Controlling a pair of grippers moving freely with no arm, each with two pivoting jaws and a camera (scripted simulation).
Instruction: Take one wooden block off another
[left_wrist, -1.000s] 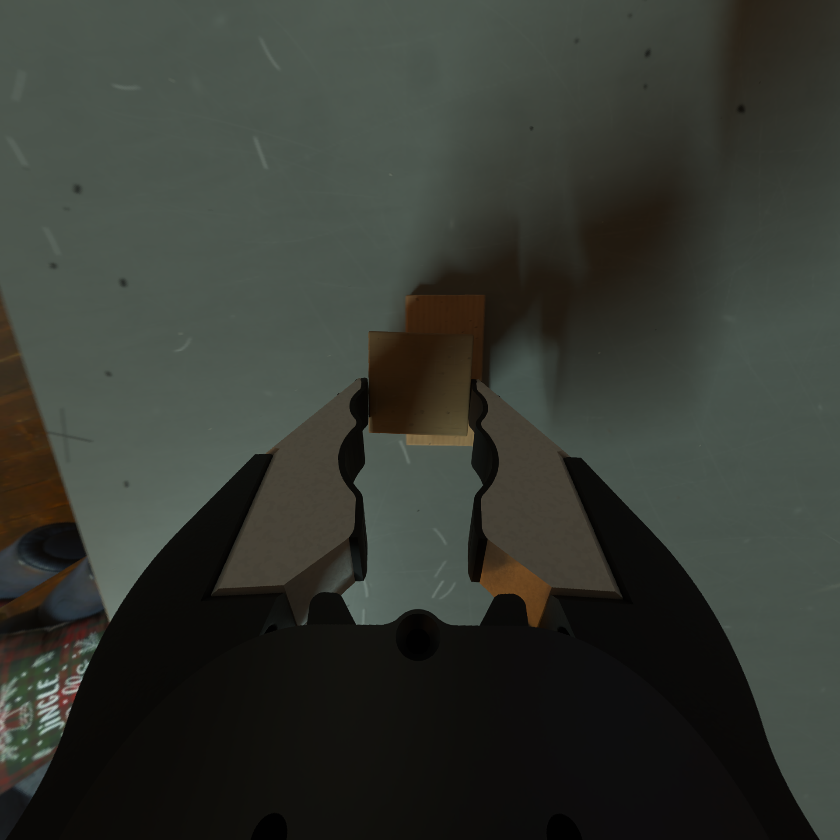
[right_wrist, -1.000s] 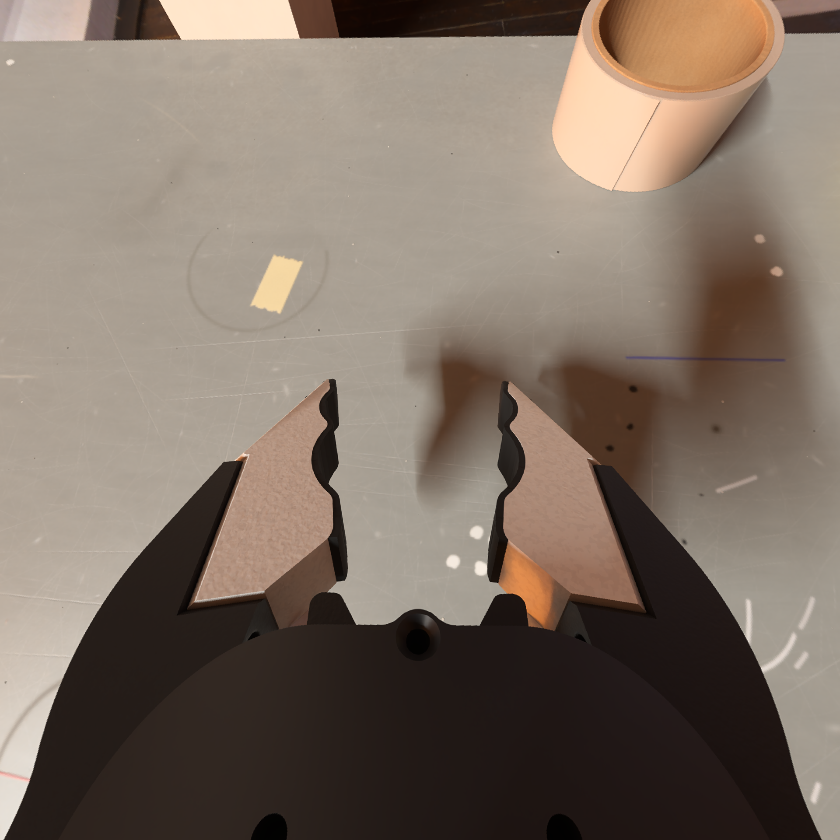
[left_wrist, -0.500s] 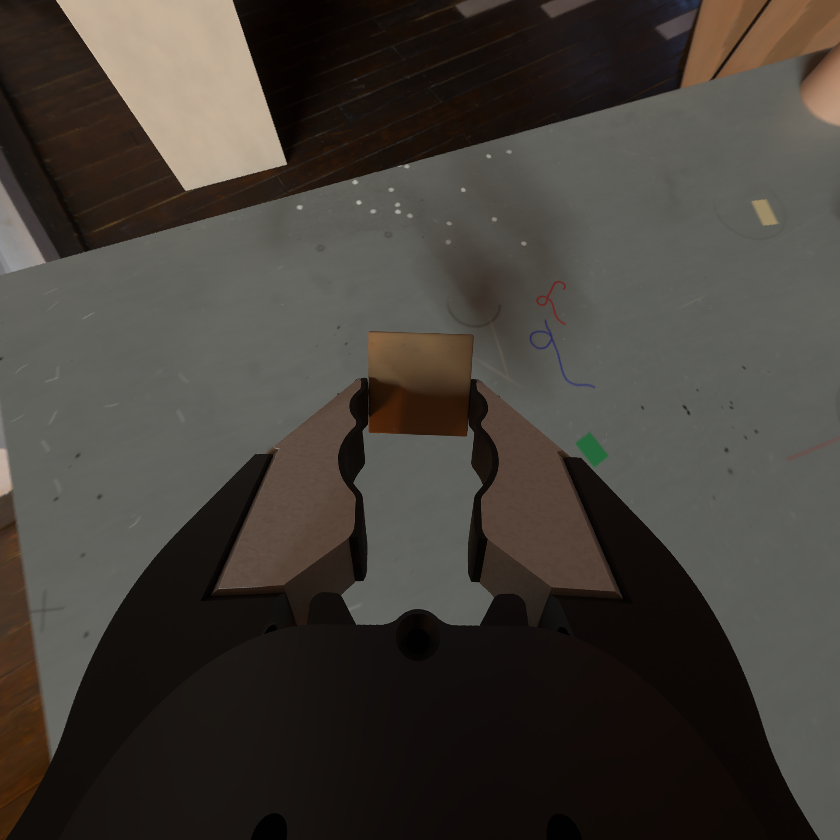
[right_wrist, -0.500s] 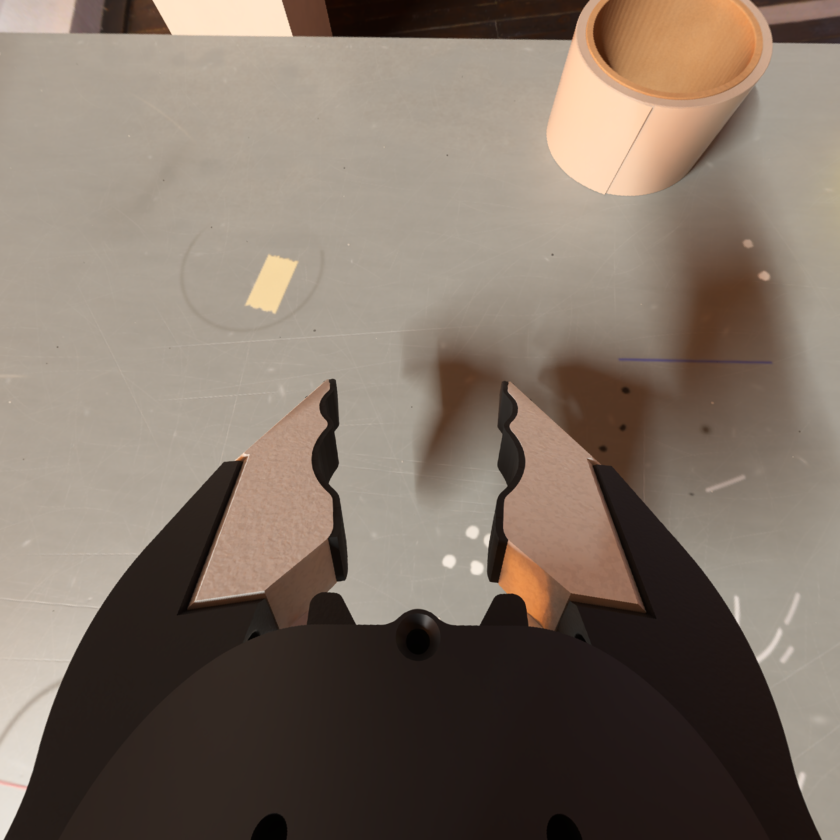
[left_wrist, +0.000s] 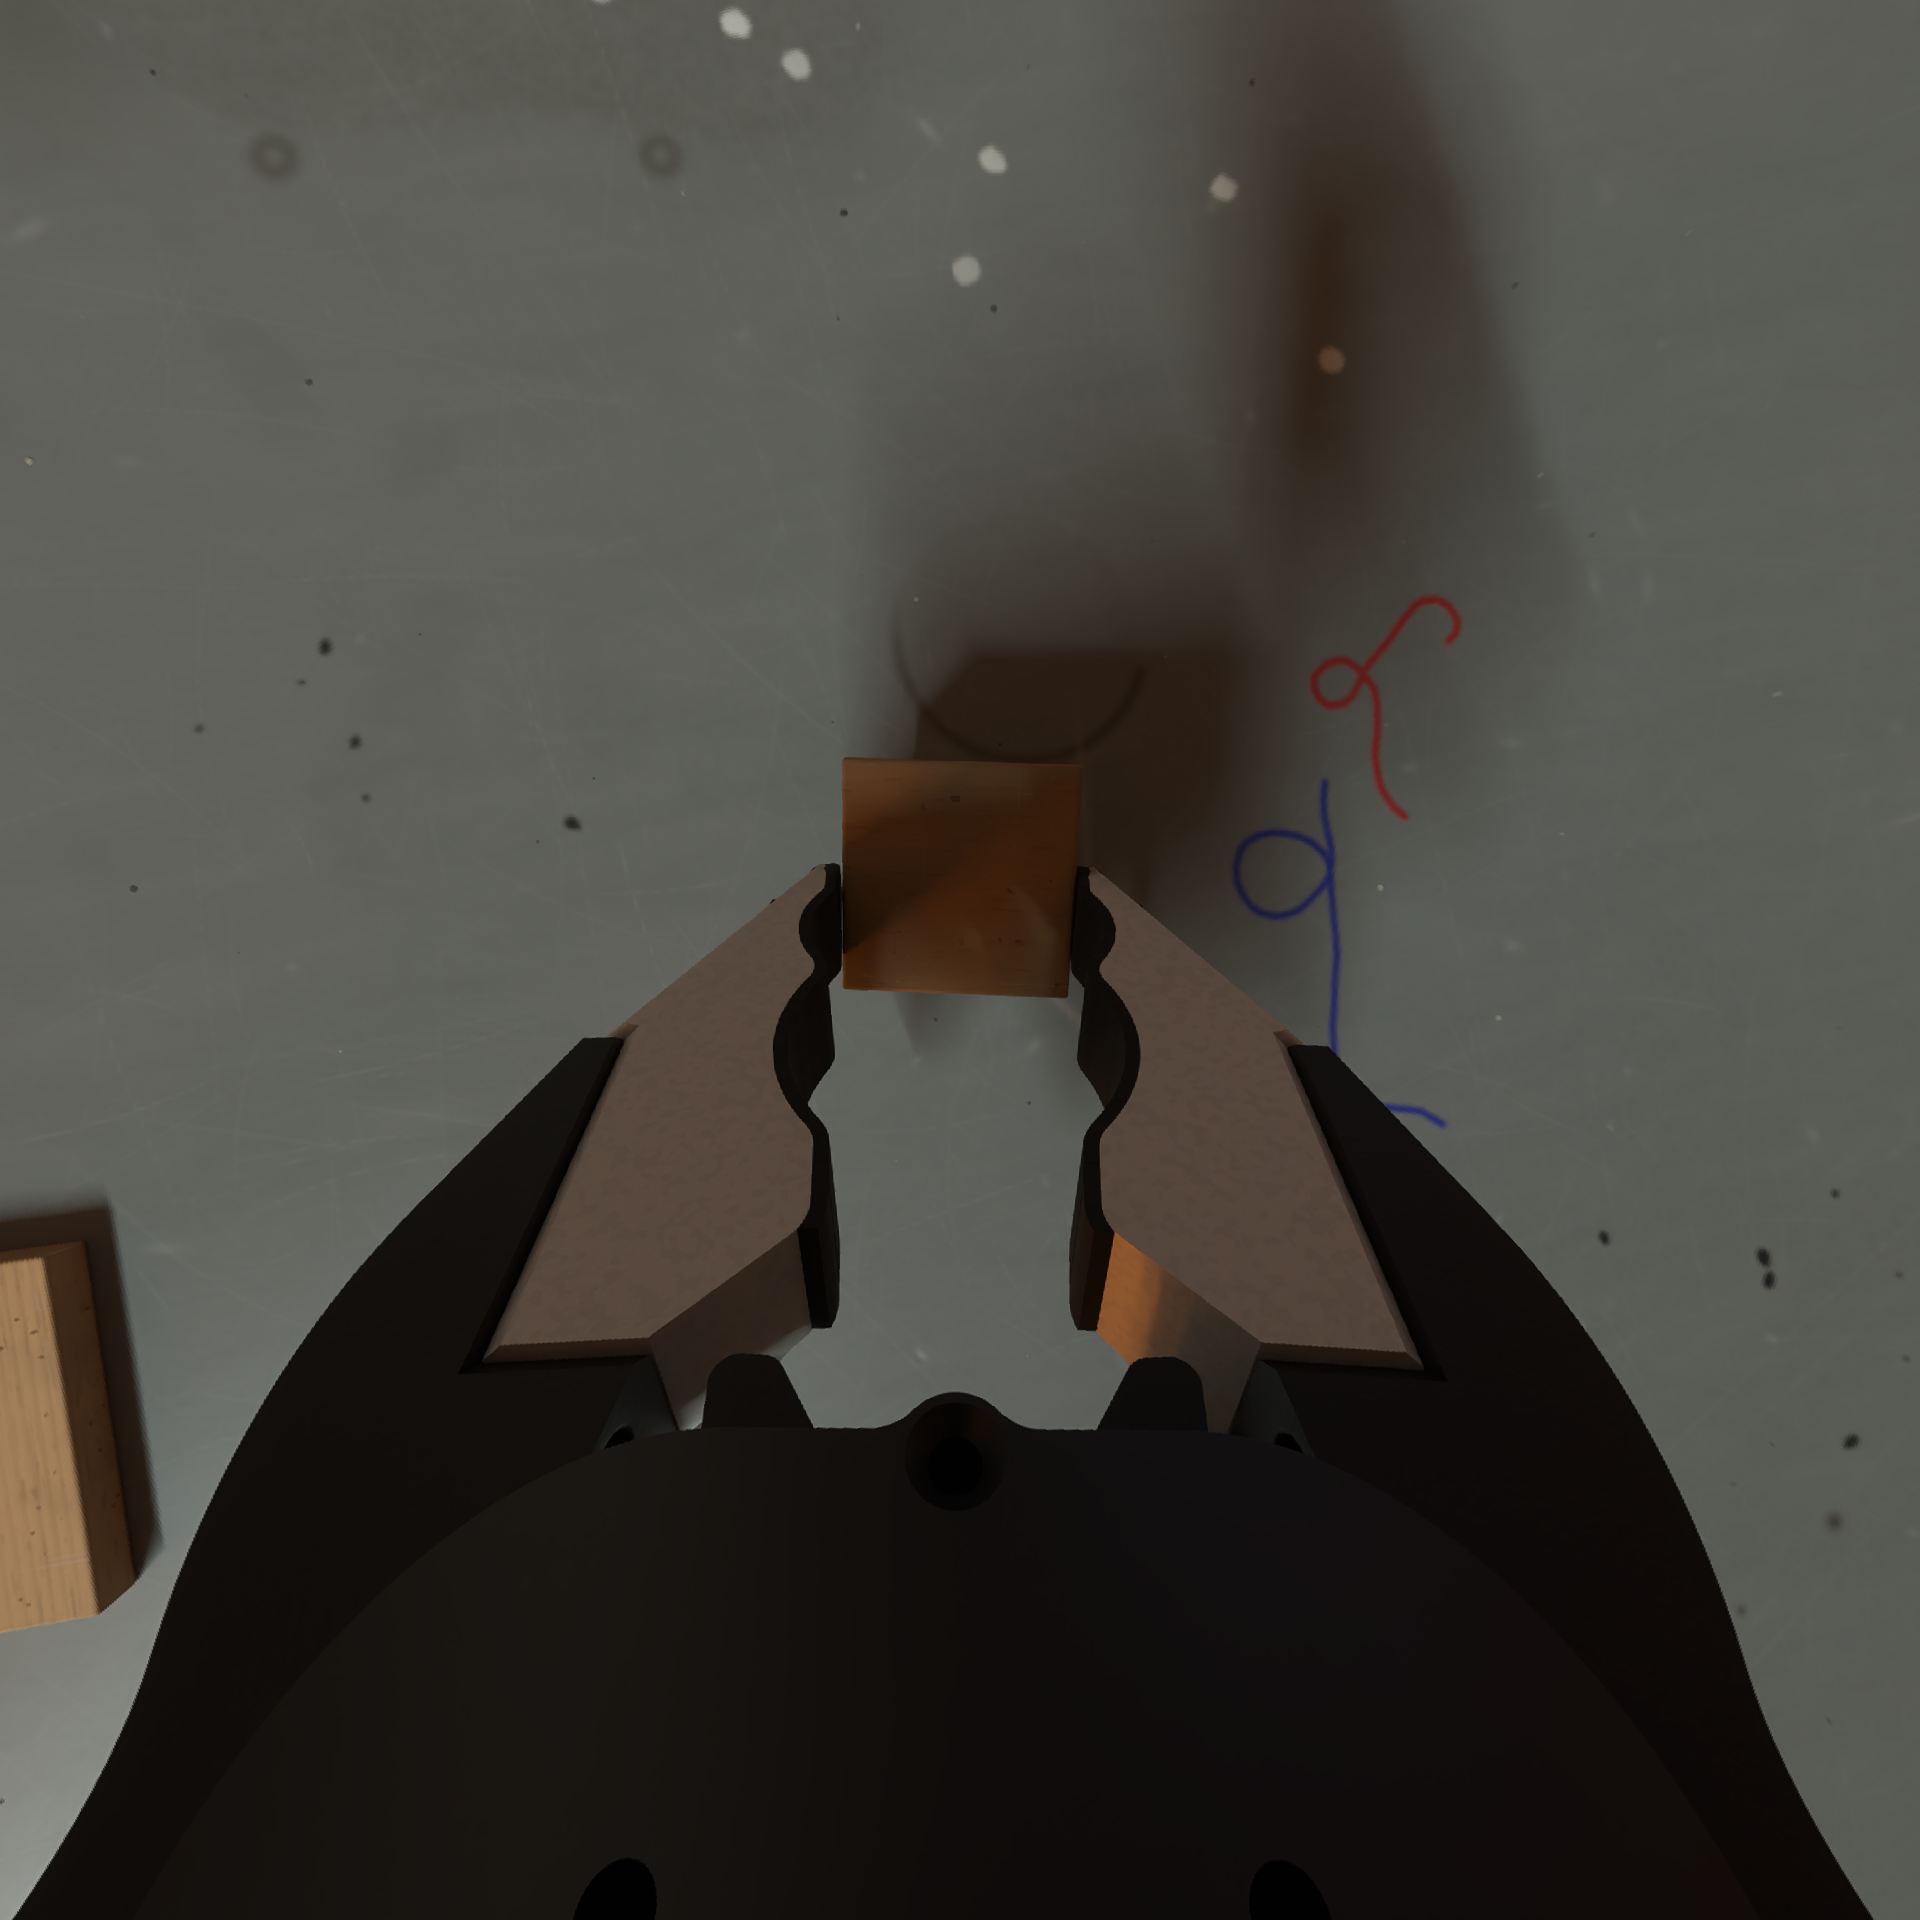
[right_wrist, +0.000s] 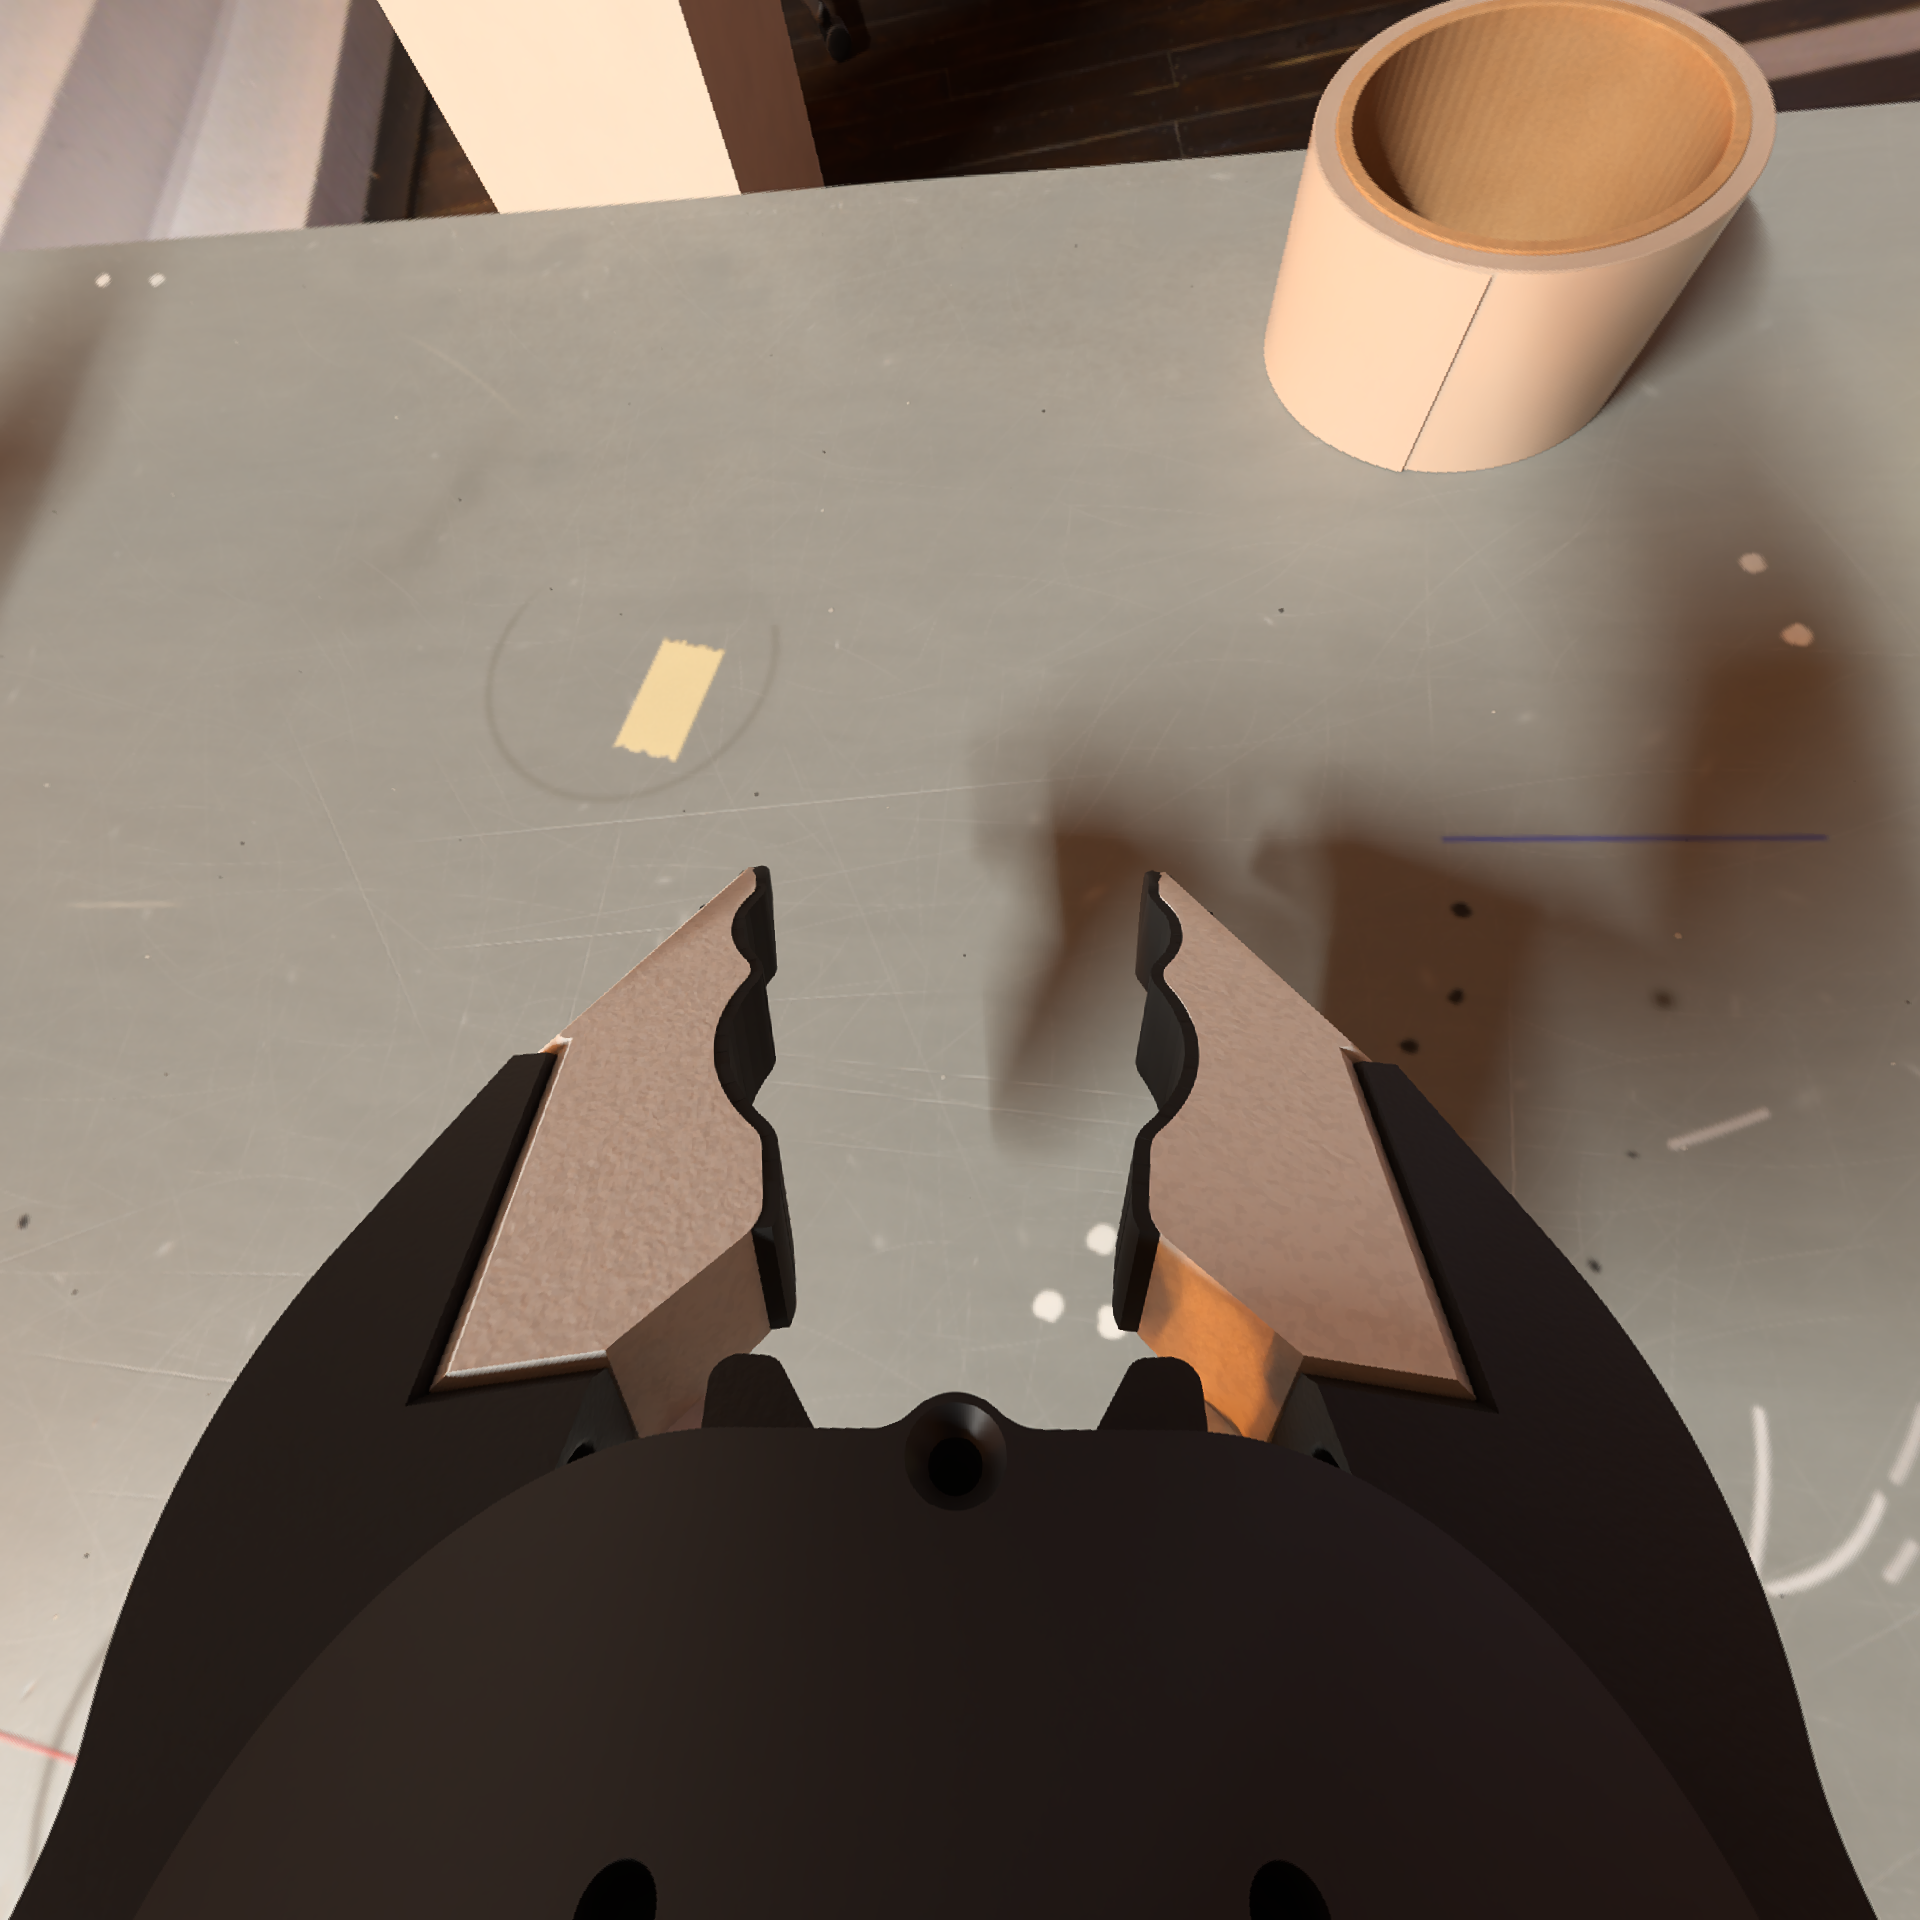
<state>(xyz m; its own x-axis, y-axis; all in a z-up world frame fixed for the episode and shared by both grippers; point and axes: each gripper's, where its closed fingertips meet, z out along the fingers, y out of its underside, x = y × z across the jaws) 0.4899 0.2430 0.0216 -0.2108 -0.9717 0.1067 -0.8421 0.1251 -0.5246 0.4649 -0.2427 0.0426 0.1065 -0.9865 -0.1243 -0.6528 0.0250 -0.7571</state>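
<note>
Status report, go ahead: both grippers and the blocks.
Left gripper shut on wooden block, above table. Right gripper open, empty. Second block apart, low left. Nothing in the way.

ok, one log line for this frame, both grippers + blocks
left gripper: shut on wooden block, above table | second block: on table, apart | right gripper: open, empty | tape roll: untouched

The second wooden block (left_wrist: 47, 1434) is running off the left edge of the left wrist view, so only its right part is showing. The held wooden block (left_wrist: 956, 878) is hiding the patch of grey table (left_wrist: 416, 520) behind it, and whether it is touching the table I cannot tell. In the right wrist view, the pale post (right_wrist: 592, 94) is getting cut by the top edge.
</note>
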